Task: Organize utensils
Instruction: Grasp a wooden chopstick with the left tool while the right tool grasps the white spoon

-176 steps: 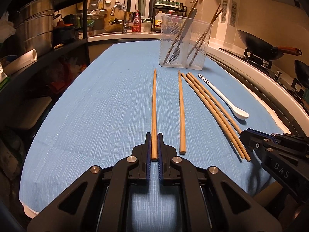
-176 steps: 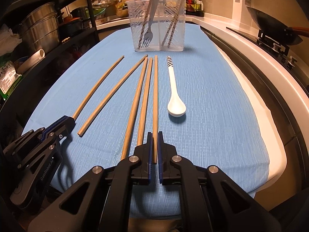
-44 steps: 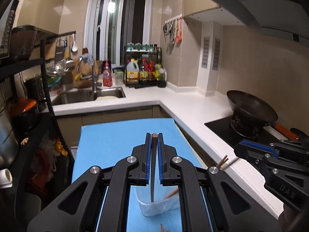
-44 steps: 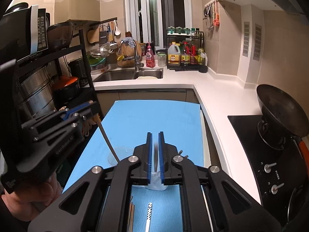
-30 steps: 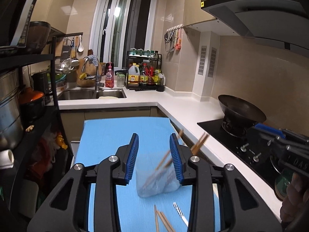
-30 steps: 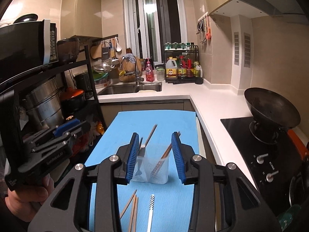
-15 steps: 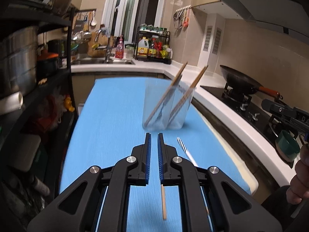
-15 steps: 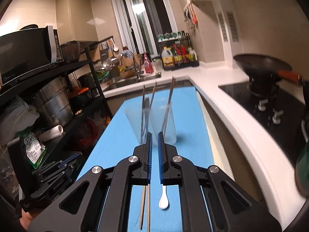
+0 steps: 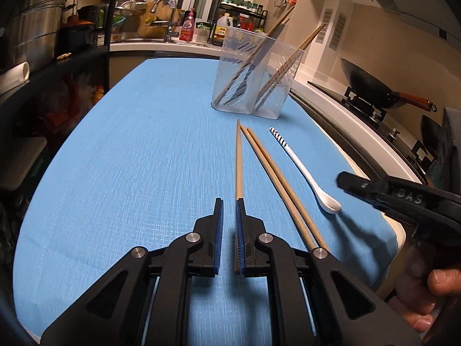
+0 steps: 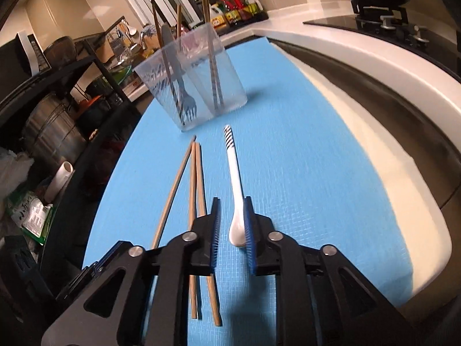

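Observation:
A clear plastic utensil holder [image 9: 253, 69] [image 10: 196, 83] stands on the blue mat [image 9: 129, 158], holding chopsticks and a fork. Three wooden chopsticks lie on the mat. My left gripper [image 9: 229, 201] is open low over the mat, its jaws around the near end of the leftmost chopstick [image 9: 238, 161]. Two more chopsticks [image 9: 276, 176] lie to its right. My right gripper [image 10: 232, 201] is open with its jaws either side of a white spoon [image 10: 235, 184] with a striped handle, which also shows in the left wrist view [image 9: 302, 170]. The right gripper [image 9: 403, 196] shows there at the right edge.
A black shelf rack with steel pots [image 9: 43, 28] stands left of the mat. A white counter edge [image 10: 389, 80] runs along the right, with a wok [image 9: 371, 86] on the stove behind it. A sink and bottles [image 9: 224, 28] are at the back.
Both grippers have come down from above the holder to the mat and opened slightly. The left now straddles a chopstick end, the right straddles the spoon.

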`<state>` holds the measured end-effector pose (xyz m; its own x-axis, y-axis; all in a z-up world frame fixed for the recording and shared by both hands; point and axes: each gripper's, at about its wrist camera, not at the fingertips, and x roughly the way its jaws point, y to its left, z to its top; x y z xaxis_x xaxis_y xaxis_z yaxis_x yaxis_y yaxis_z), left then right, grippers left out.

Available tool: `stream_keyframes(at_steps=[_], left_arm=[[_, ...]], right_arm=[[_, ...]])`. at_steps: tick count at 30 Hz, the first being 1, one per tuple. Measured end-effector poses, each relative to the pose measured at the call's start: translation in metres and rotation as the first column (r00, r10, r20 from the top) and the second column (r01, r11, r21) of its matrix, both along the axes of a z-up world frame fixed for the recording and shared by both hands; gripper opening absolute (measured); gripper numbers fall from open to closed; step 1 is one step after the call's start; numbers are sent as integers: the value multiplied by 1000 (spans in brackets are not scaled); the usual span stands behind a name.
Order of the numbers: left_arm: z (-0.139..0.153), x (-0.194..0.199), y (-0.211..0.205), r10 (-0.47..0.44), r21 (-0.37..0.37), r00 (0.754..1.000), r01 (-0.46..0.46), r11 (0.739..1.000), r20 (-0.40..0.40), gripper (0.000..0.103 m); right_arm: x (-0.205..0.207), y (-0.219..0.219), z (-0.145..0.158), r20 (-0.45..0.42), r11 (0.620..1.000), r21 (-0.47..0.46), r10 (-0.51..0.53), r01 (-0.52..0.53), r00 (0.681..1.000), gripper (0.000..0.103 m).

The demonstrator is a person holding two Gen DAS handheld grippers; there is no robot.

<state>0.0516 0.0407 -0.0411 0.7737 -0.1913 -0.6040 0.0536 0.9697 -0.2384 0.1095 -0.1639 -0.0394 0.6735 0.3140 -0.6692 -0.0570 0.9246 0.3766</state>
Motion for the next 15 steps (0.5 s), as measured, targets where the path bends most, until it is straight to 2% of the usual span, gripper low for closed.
stream_keyframes(at_steps=[6, 10, 15], left_arm=[[-8, -2, -9, -17, 12, 1000, 17, 1000, -17, 11], [-16, -2, -14, -23, 27, 999, 24, 999, -45, 11], [-15, -6, -20, -24, 59, 999, 25, 998, -26, 12]], right_arm=[[4, 6, -14, -46, 999, -45, -9, 7, 999, 23], [0, 10, -14, -32, 997, -74, -9, 7, 999, 22], [-7, 24, -13, -10, 993, -114, 25, -26, 1000, 21]])
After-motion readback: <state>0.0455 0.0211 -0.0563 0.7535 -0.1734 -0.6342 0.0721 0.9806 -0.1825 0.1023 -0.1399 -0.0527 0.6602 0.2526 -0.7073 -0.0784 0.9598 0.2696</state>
